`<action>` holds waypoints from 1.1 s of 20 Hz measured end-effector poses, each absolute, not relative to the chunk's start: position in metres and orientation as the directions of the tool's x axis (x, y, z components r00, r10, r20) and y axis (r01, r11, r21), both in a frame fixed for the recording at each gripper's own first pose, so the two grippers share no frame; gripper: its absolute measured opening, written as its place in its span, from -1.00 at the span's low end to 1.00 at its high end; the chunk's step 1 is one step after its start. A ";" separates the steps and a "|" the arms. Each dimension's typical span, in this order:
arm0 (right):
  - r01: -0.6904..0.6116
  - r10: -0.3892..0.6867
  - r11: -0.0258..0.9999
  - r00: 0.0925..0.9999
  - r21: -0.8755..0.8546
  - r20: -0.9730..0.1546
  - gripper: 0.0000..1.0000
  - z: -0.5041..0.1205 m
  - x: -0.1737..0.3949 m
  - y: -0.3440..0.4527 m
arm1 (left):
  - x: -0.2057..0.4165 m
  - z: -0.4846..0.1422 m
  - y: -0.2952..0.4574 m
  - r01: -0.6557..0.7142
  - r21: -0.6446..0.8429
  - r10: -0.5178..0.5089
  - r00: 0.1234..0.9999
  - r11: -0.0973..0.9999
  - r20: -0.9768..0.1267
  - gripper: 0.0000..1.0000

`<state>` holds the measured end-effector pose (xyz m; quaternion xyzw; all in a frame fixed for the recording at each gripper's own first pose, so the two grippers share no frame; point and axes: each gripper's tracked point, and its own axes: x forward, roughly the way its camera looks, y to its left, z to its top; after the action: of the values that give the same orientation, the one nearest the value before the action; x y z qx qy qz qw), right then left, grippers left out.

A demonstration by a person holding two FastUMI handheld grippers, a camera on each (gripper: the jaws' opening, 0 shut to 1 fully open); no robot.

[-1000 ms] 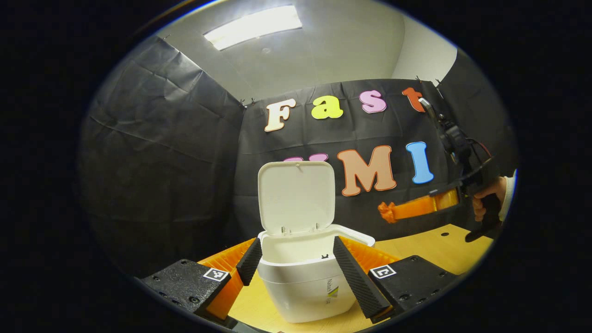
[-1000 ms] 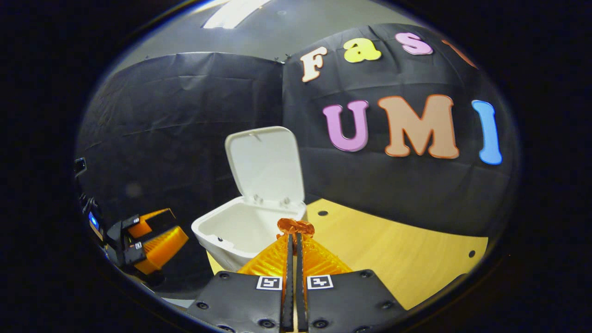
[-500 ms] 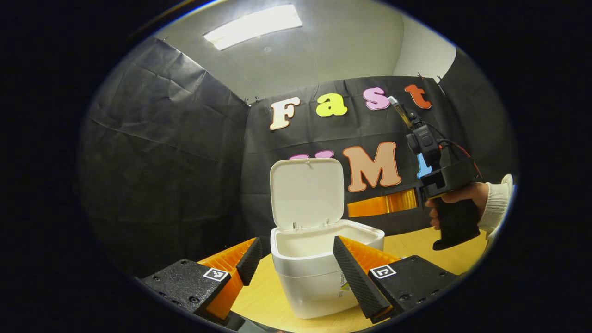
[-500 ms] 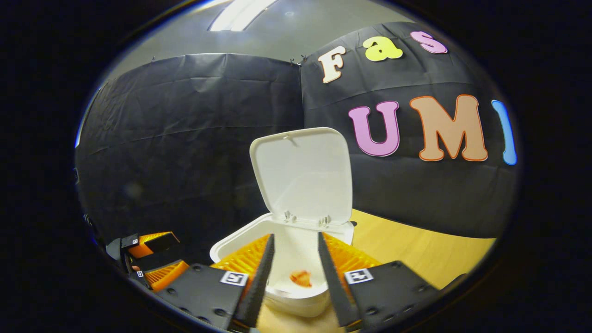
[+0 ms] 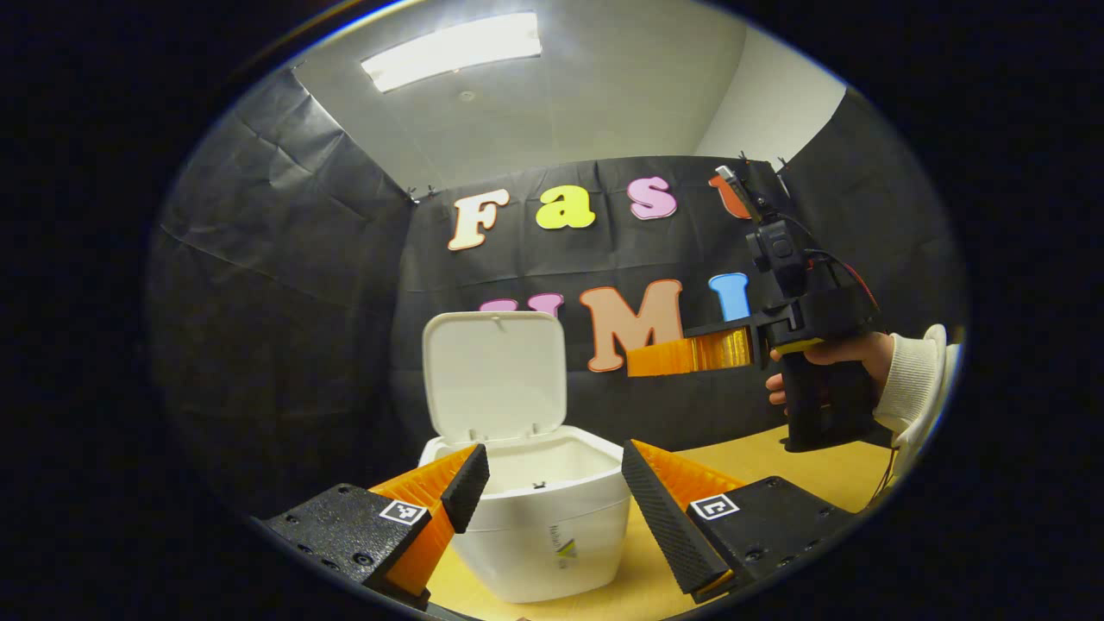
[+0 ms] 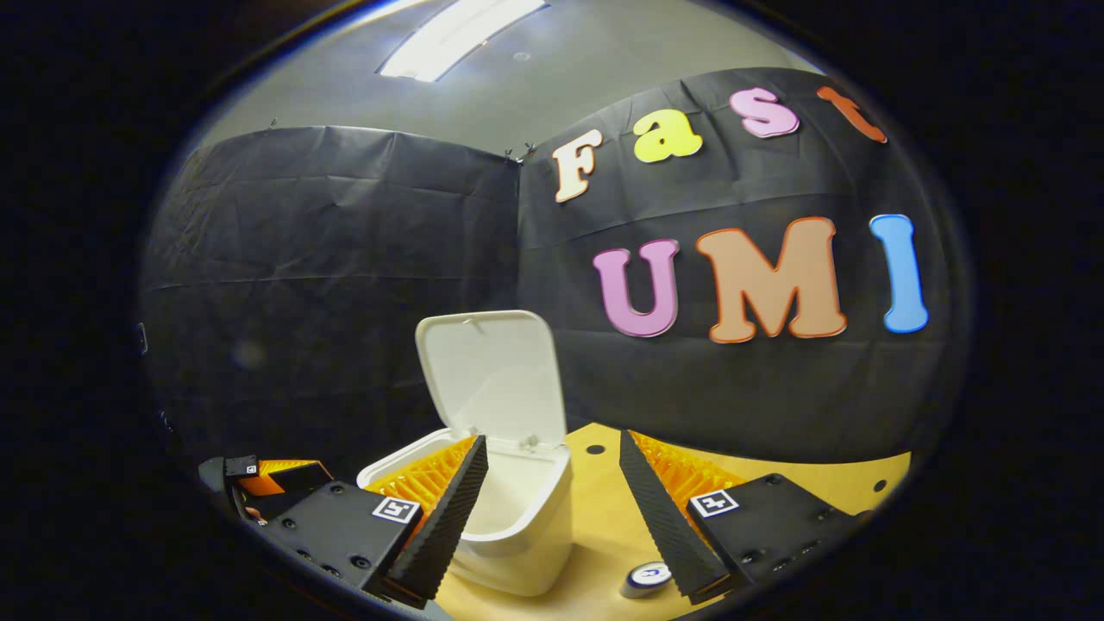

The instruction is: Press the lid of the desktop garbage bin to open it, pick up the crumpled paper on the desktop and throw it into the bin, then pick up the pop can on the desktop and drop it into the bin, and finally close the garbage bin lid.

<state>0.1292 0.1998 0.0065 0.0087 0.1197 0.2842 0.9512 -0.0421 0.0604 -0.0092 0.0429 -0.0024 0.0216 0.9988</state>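
The garbage bin point(image 5: 539, 530) stands near the front edge of the wooden desktop point(image 5: 828, 470), its lid point(image 5: 494, 375) swung up and back, upright against the black cloth wall point(image 5: 276, 345); the mouth of the bin is open from above, and bare wood lies to its right. In the left gripper view the left gripper point(image 5: 552, 496) hovers low before the bin with its fingers spread wide, one on each side of the bin's front rim, holding nothing; the right gripper point(image 5: 634, 360) hangs in the air above and to the right of the bin, a hand point(image 5: 828, 358) with a pale sleeve on its grip. In the right gripper view the right gripper point(image 6: 552, 500) has its fingers well apart and empty; the bin point(image 6: 509, 526) sits behind its left finger, and the pop can point(image 6: 647, 580) stands on the desktop point(image 6: 802, 466) just beside its right finger, to the right of the bin, top ring showing. The desktop is light wood with small dark holes; a ceiling light point(image 5: 450, 50) glows overhead. The bin is white plastic with rounded corners and a small logo on its front; its inside wall looks plain white; what lies at its bottom cannot be seen.
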 end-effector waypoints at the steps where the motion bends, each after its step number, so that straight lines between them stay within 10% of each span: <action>1: -0.504 0.506 0.861 0.836 0.068 -0.214 0.90 0.010 0.128 0.178 | -0.037 -0.009 0.046 -0.005 0.076 0.005 1.000 0.997 0.006 0.89; 10: -0.239 0.233 0.971 0.962 -0.021 -0.143 0.94 0.053 0.073 0.047 | 0.021 -0.060 -0.072 0.320 0.026 -0.318 0.947 0.947 -0.048 0.89; 22: 0.045 -0.044 0.999 0.986 0.004 -0.161 0.94 0.048 0.015 -0.030 | 0.097 -0.231 -0.082 0.307 0.054 -0.282 0.920 0.950 -0.272 0.82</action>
<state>0.0148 -0.0295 0.0478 0.0038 0.0809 -0.0225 0.9965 0.0972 -0.0821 -0.2309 0.0477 0.1314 -0.1505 0.9787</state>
